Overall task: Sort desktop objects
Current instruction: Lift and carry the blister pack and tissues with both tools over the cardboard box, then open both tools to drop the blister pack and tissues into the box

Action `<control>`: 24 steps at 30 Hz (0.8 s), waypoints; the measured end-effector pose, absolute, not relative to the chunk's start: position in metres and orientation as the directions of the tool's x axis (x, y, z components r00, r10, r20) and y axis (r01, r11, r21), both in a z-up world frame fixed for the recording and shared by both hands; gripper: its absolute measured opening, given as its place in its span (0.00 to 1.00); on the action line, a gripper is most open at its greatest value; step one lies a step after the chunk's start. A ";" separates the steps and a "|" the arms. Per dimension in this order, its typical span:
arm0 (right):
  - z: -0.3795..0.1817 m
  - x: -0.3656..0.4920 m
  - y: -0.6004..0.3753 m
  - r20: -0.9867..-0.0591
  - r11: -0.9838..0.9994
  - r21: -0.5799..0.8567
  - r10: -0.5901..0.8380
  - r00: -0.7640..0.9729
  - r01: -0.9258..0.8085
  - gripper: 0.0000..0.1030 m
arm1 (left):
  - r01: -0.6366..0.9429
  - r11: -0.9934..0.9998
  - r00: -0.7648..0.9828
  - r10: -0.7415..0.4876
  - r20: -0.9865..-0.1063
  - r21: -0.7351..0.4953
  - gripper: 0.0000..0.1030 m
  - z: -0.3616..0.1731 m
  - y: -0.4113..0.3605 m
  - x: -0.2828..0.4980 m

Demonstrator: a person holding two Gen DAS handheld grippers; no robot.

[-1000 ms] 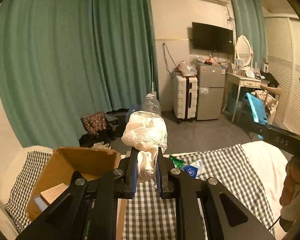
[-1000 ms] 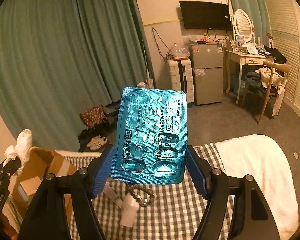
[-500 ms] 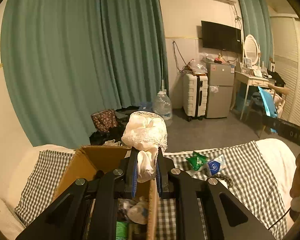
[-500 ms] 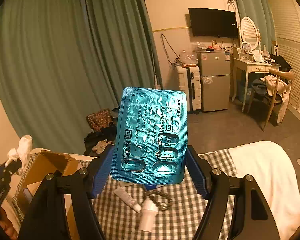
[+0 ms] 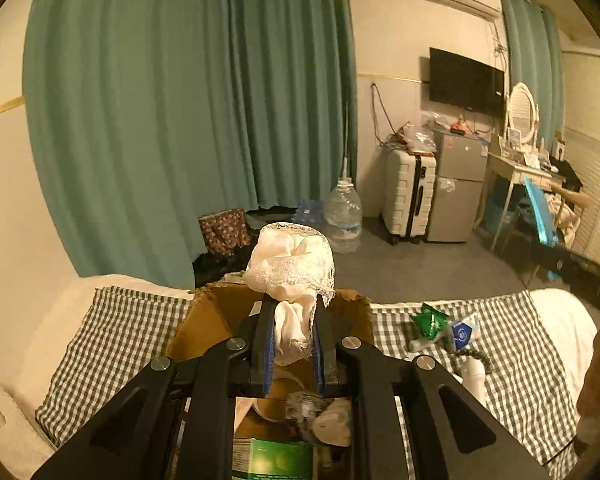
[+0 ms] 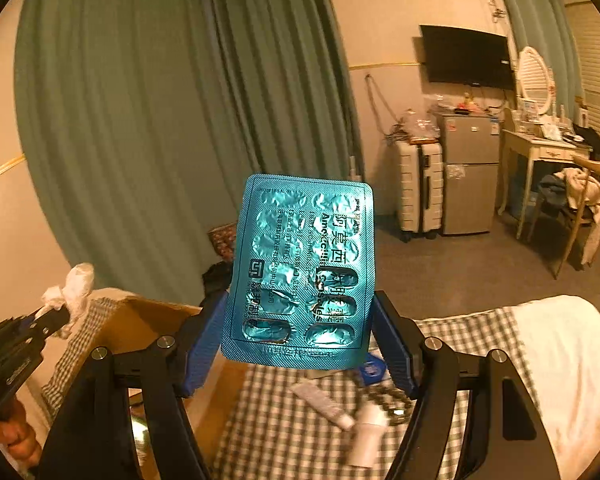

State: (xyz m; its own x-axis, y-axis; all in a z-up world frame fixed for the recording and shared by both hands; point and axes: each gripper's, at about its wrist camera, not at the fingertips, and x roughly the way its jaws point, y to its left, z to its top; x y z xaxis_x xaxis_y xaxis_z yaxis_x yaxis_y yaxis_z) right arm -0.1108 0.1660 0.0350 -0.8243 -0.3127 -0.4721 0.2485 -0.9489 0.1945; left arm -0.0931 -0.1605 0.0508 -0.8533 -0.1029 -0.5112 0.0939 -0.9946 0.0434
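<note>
My left gripper (image 5: 292,332) is shut on a bunched white lace cloth (image 5: 290,268), held over the open cardboard box (image 5: 204,316). From the right wrist view the same cloth (image 6: 74,286) shows at the far left above the box (image 6: 140,328). My right gripper (image 6: 300,344) is shut on a teal blister pack of pills (image 6: 300,268), gripped by its two side edges and standing upright. The pack (image 5: 540,216) appears edge-on at the right of the left wrist view.
The box holds a green carton (image 5: 274,460), a tape roll and crumpled items. On the checked cloth (image 5: 520,360) lie a green packet (image 5: 430,320), a blue-white sachet (image 5: 462,332), a white tube (image 6: 324,402), a bead bracelet (image 6: 384,400) and a white bottle (image 6: 366,436). A hand (image 6: 14,436) holds the left gripper.
Both grippers have moved left with their loads. The box has slid from the left under the left gripper, so the cloth now hangs over its opening. Neither grip has changed.
</note>
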 end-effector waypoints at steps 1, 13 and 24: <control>0.034 -0.110 0.158 -0.474 -0.946 0.193 -0.323 -0.819 0.262 0.68 | 0.101 -0.995 -0.849 -0.098 -0.518 0.024 0.14 0.050 -0.167 -0.094; 0.018 -0.116 0.095 -0.487 -0.920 0.137 -0.385 -0.784 0.367 0.68 | 0.112 -0.990 -0.815 -0.139 -0.563 0.084 0.14 0.022 -0.192 -0.102; -0.006 -0.120 0.039 -0.542 -0.878 0.140 -0.455 -0.707 0.458 0.68 | 0.099 -0.994 -0.759 -0.109 -0.642 0.051 0.14 -0.003 -0.226 -0.118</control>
